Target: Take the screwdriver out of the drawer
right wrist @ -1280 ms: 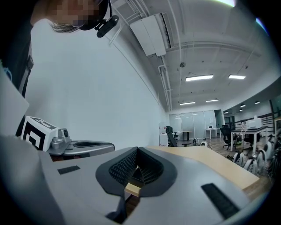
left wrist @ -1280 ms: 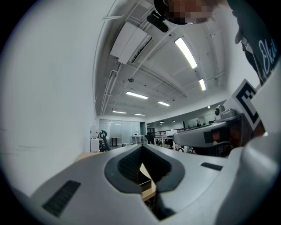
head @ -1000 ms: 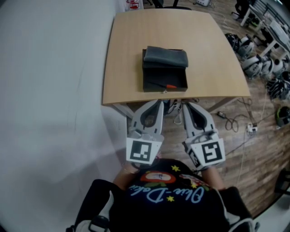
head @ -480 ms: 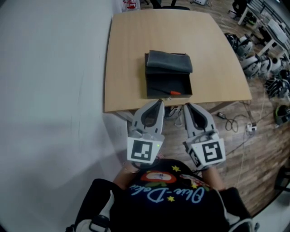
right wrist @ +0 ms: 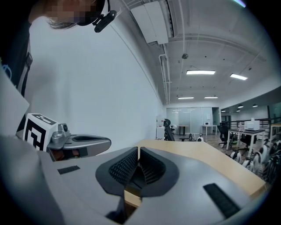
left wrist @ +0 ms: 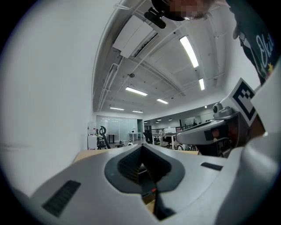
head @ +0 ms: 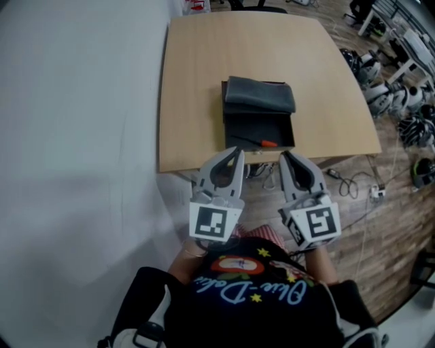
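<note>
Near counter (head: pixel 197 81) front edge, open drawer (head: pixel 288 129) holds screwdriver (head: pixel 257 142). Left gripper (head: pixel 237 152) and right gripper (head: pixel 285 155) both closed, empty. Risk: thin shaft slipping out when pinched.

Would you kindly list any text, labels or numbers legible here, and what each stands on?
Shirt: pale cursive print, upside down in head view, too blurred to read.
Marker cubes: square patterns, no words.
Red item beyond the table: too small to read.
</note>
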